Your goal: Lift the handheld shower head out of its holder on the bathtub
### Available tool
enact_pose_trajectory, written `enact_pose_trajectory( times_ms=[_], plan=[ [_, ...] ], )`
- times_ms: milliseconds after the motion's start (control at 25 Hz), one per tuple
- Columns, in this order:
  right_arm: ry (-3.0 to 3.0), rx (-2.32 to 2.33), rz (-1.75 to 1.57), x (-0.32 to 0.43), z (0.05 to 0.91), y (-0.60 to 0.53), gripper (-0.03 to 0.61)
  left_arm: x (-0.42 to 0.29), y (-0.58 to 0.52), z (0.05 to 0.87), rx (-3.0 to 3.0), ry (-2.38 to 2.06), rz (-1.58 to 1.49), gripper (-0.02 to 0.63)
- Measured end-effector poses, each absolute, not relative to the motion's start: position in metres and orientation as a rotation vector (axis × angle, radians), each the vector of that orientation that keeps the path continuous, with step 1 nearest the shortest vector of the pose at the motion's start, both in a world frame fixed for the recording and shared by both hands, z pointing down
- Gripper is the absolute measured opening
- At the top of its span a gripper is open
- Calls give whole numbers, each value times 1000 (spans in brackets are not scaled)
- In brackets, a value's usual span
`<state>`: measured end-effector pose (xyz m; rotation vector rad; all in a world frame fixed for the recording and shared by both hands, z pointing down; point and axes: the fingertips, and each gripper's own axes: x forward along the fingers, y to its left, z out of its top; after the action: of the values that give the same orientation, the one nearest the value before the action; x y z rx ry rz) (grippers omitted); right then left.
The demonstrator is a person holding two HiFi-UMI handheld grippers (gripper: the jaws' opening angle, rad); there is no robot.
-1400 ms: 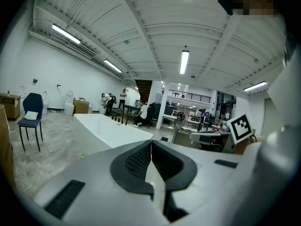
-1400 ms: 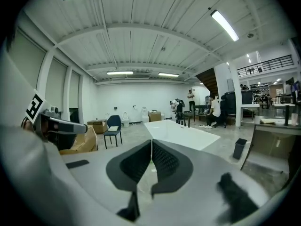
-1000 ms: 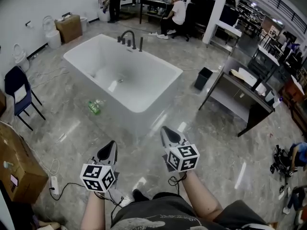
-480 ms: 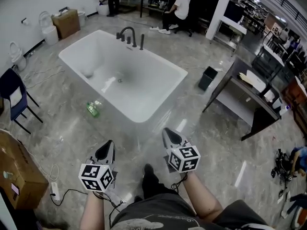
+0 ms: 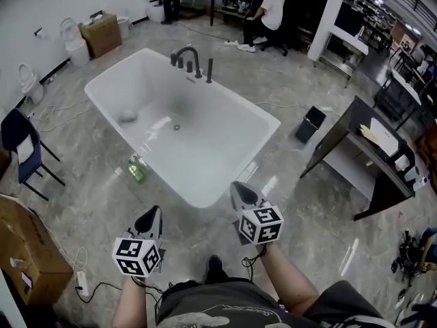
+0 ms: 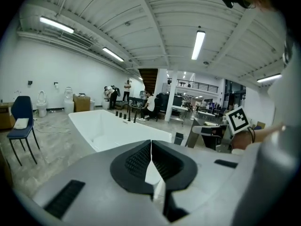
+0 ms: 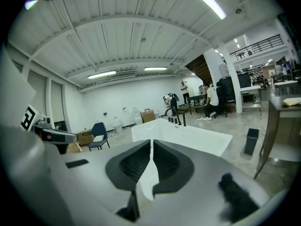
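Observation:
The white freestanding bathtub (image 5: 225,183) stands on the grey floor ahead of me. On its far rim are a dark arched faucet (image 5: 186,53) with small knobs, and beside it the handheld shower head (image 5: 209,70), a dark upright rod in its holder. My left gripper (image 5: 153,214) and right gripper (image 5: 240,188) hover side by side over the floor short of the tub's near end, both shut and empty. The left gripper view has shut jaws (image 6: 151,143) with the tub (image 6: 108,126) beyond. In the right gripper view the jaws (image 7: 151,143) are shut before the tub (image 7: 197,135) and shower head (image 7: 184,119).
A green bottle (image 5: 136,170) lies on the floor left of the tub. A blue chair (image 5: 22,141) and a cardboard box (image 5: 27,251) stand at the left, a black bin (image 5: 311,124) and a dark desk (image 5: 365,159) at the right. People (image 5: 268,12) are at the back.
I have walked toward the tub, so it looks larger and nearer. Both grippers came forward with me and stay shut and empty.

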<state>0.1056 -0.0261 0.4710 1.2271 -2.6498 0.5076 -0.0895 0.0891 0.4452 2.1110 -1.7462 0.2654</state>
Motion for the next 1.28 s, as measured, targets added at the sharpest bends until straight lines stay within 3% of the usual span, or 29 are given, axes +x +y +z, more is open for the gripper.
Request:
enact_pose_trajectory(
  times_ms=[480,1120,1200,1280],
  plan=[
    [-2640,1223,530,77,486,-121,32,-119,-17,453,2116,-1741,244,15],
    [-2426,1529,635,-19,499,-378,35,-265,-299,476,2185,-1564,269,15],
    [-2415,1546,638,-36,503,-406,64,-281,-323,484,2186,-1552,281,15],
    [-2401,1562,631,-51,510,-434,161,-294,-344,492,2189,-1543,297,15]
  ],
)
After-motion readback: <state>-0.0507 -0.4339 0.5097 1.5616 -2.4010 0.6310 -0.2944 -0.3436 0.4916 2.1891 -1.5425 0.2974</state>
